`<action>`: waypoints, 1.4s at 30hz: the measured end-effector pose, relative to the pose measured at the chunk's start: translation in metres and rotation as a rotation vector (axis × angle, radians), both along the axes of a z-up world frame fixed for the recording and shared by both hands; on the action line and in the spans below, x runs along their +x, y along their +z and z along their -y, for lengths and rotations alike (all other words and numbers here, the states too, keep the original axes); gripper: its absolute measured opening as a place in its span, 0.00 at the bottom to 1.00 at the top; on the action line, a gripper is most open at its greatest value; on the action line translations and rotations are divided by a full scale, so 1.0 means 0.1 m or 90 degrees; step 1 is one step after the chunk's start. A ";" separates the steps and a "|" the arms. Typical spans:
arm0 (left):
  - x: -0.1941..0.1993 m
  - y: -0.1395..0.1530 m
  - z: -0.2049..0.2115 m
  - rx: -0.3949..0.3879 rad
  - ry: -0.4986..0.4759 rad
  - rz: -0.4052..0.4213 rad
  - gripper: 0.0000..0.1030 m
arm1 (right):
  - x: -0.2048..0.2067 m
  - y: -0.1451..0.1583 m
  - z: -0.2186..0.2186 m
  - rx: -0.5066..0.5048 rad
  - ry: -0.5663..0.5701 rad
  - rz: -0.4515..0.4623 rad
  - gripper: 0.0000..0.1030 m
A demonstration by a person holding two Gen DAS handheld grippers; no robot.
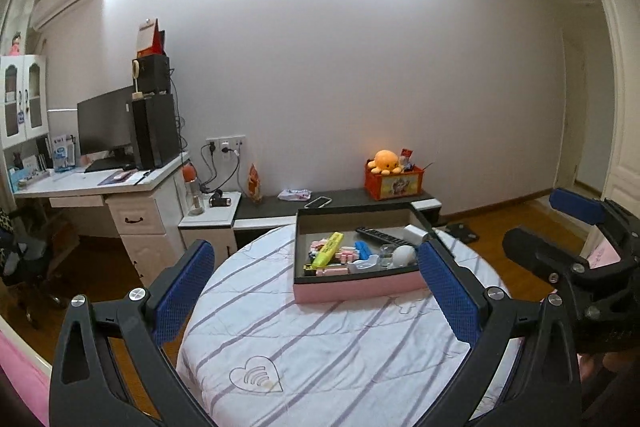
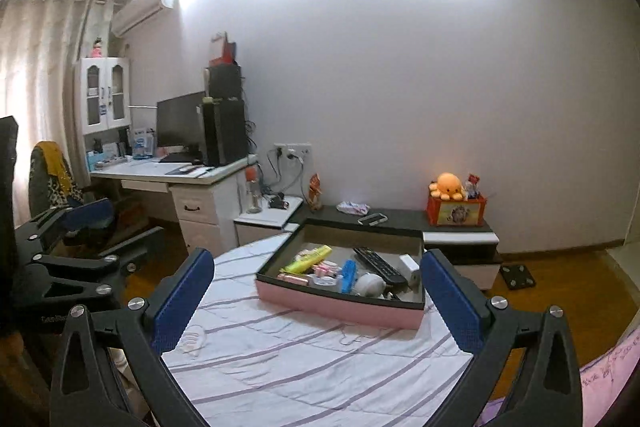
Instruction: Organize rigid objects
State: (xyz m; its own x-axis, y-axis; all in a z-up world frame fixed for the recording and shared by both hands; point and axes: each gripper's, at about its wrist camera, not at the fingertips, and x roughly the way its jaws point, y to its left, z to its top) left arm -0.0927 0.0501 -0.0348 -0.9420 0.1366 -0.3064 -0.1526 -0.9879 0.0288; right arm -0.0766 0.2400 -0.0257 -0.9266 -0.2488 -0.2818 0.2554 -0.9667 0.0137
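A shallow pink box [image 1: 360,293] [image 2: 340,303] with a dark inside lies on the striped cover. In it are a yellow highlighter [image 1: 329,247] [image 2: 310,258], a black remote [image 1: 380,235] [image 2: 378,263], a blue item [image 1: 362,249] [image 2: 348,275], a white ball [image 1: 404,255] [image 2: 370,283], a white block [image 1: 416,231] [image 2: 408,263] and small pink pieces. My left gripper [image 1: 316,247] [image 2: 112,227] is open and empty, held back from the box. My right gripper [image 2: 317,255] [image 1: 556,227] is also open wide with nothing between its blue pads, level with the box's near wall.
The white cover with purple stripes [image 1: 320,347] drops off to wood floor on both sides. Behind the box runs a low dark cabinet [image 1: 348,197] bearing an orange box with a plush octopus [image 1: 386,161]. A desk with monitor [image 1: 104,131] and a chair [image 2: 60,179] stand left.
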 end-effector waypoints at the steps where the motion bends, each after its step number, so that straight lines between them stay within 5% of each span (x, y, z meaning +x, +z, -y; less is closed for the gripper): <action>1: 0.05 0.01 0.00 0.002 -0.002 -0.003 1.00 | 0.05 0.02 0.02 0.008 -0.005 -0.009 1.00; 19: 0.88 0.37 0.06 -0.003 0.054 -0.159 1.00 | 0.93 0.41 0.20 0.036 -0.050 -0.142 1.00; 42: 1.08 0.42 0.18 -0.009 0.102 -0.195 1.00 | 1.05 0.50 0.39 0.039 -0.045 -0.170 1.00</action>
